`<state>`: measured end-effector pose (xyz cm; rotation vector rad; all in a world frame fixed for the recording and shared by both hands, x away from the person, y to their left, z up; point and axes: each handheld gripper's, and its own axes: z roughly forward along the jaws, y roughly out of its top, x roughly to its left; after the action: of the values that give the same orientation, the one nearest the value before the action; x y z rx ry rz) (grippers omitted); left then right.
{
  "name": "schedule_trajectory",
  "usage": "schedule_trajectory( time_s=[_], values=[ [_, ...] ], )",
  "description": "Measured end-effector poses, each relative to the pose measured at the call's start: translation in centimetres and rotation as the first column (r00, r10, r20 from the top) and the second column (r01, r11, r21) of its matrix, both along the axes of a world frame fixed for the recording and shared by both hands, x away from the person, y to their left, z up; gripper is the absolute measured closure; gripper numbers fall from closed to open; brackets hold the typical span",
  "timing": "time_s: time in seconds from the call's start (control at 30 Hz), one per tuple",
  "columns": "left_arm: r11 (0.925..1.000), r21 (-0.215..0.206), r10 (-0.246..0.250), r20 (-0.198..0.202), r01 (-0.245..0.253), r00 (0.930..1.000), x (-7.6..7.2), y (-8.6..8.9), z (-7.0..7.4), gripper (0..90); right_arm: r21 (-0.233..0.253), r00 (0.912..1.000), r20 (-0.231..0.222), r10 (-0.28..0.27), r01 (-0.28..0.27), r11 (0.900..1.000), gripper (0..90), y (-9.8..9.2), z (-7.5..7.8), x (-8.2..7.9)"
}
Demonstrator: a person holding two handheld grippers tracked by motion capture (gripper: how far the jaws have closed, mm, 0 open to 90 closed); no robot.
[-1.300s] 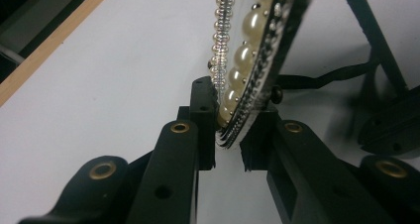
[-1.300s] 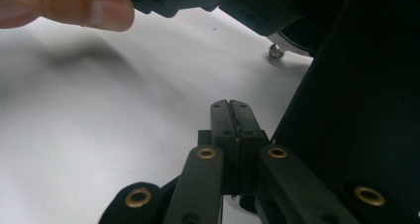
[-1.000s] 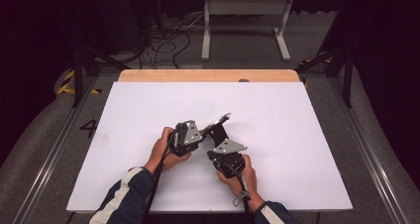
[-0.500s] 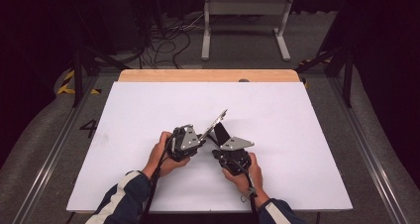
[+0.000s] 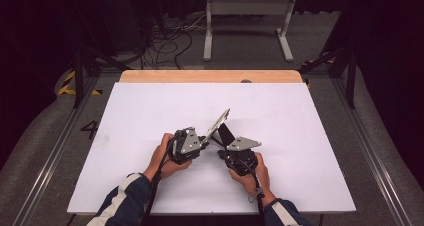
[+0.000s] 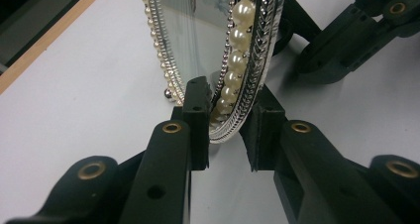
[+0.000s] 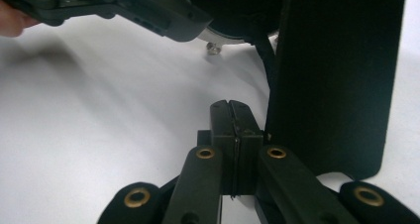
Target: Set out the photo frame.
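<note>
A small picture frame (image 5: 218, 122) with a silver and pearl rim (image 6: 241, 60) stands tilted on edge near the table's front middle. My left gripper (image 5: 204, 138) holds its lower rim, one pad on each face (image 6: 225, 130). The frame's black back stand (image 5: 225, 133) juts out to the right and shows as a dark panel (image 7: 337, 75) in the right gripper view. My right gripper (image 5: 223, 149) sits just beside that stand, jaws pressed together with nothing between them (image 7: 231, 116). A small ball foot (image 7: 213, 47) of the frame touches the table.
The white tabletop (image 5: 300, 116) spreads wide on all sides, with a wooden strip (image 5: 210, 76) along its far edge. Beyond it the floor holds cables (image 5: 170, 41) and a white metal stand (image 5: 247, 21). Metal rails (image 5: 55, 146) flank the table.
The black back stand has swung out from the frame. My right gripper has shifted a little to the right, and the frame stays tilted in my left gripper.
</note>
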<state>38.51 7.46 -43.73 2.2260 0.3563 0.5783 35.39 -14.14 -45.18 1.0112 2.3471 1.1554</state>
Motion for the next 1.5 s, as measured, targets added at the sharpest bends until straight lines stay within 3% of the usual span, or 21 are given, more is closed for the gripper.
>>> schedule_trajectory(
  time_s=[0.2, 0.3, 0.8, 0.93, 1.5],
  values=[
    [0.9998, 0.005, -0.02, -0.005, 0.02, 0.9998, -0.4, -0.1, 0.2, 73.8, -0.007, 1.0, 0.001, 0.004, -0.004, 1.0, 90.0, -0.6, 0.2, -0.1],
    [0.9997, -0.005, -0.025, -0.012, 0.024, 0.9996, -0.7, -0.2, 0.3, 73.5, 0.016, 0.9999, -0.011, 0.004, -0.004, 1.0, 90.0, -1.4, 0.2, 0.1],
    [0.9995, -0.002, -0.032, -0.011, 0.032, 0.9994, -1.3, -0.5, 0.3, 73.3, -0.019, 0.9997, -0.006, 0.022, -0.022, 1.0, 90.0, -1.7, 0.3, 0.1],
    [0.9993, -0.003, -0.038, -0.01, 0.038, 0.9992, -1.6, -0.8, 0.3, 72.7, -0.046, 0.9999, 0.006, 0.011, -0.011, 0.999, 90.0, -1.9, 0.3, 0.2],
    [0.9977, -0.033, -0.061, -0.026, 0.06, 0.9978, -1.5, -1.5, 0.2, 71.2, -0.035, 0.9998, 0.0, -0.019, 0.019, 0.999, 90.0, -3.2, 0.3, 1.0]
  ],
)
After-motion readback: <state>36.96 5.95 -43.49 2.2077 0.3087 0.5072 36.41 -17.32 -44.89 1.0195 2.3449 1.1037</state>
